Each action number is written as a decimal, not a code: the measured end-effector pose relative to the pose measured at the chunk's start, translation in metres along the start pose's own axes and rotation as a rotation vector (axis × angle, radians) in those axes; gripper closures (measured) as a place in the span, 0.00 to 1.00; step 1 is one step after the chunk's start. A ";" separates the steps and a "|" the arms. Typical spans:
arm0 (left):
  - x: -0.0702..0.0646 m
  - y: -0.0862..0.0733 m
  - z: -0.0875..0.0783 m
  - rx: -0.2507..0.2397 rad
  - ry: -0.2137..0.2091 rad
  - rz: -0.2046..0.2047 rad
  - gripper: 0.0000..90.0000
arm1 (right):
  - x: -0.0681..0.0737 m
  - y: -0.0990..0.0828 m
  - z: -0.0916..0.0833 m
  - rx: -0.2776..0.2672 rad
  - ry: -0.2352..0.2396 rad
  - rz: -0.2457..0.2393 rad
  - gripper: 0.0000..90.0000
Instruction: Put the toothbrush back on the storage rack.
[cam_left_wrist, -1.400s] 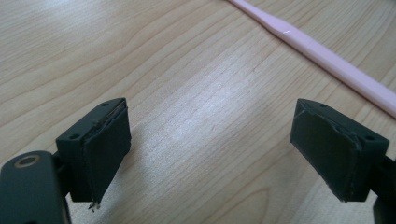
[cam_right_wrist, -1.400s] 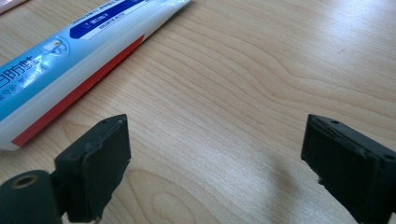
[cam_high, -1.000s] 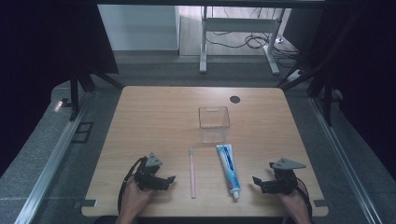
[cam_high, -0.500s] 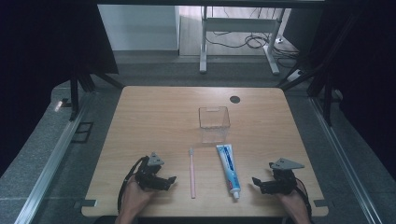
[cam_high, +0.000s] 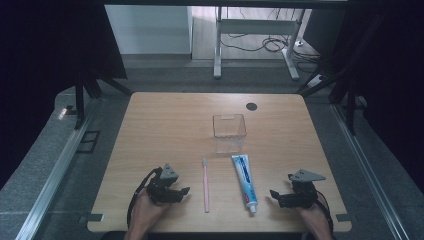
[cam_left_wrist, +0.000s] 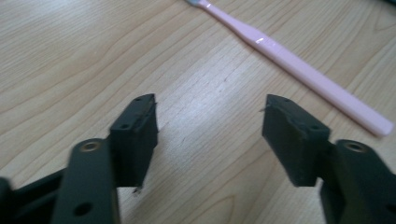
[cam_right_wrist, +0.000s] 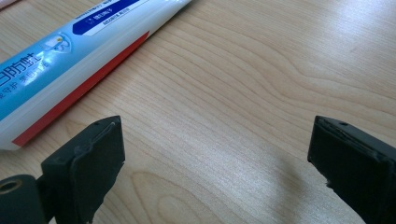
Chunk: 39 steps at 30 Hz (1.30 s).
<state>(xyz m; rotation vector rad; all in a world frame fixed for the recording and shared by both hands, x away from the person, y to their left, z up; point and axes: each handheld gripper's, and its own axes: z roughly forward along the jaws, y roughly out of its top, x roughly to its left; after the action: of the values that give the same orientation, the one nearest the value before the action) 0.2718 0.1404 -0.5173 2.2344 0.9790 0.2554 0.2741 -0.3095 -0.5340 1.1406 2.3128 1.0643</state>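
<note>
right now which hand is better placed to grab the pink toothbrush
Left. The left gripper sits right beside the toothbrush, jaws apart with nothing between them; the right gripper lies beyond the toothpaste tube.

Toothpaste tube (cam_right_wrist: 70, 60): Chinese print, "防蛀" legible on light-blue band; rest unreadable.

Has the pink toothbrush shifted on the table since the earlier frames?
No. The pink toothbrush lies just left of the toothpaste tube, as before.
</note>
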 end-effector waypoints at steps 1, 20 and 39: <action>0.000 0.001 0.000 0.001 -0.007 0.000 0.46 | 0.000 0.000 0.000 0.000 0.000 0.000 0.04; -0.019 0.017 0.003 0.012 -0.077 0.060 0.94 | 0.000 0.000 0.001 0.006 0.000 -0.003 0.06; -0.043 0.031 0.018 0.006 -0.143 0.135 1.00 | 0.000 0.000 0.001 0.005 0.010 0.003 0.06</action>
<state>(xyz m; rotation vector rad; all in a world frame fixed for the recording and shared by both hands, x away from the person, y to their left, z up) 0.2678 0.0857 -0.5072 2.2929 0.7555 0.1499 0.2749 -0.3083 -0.5346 1.1439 2.3232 1.0685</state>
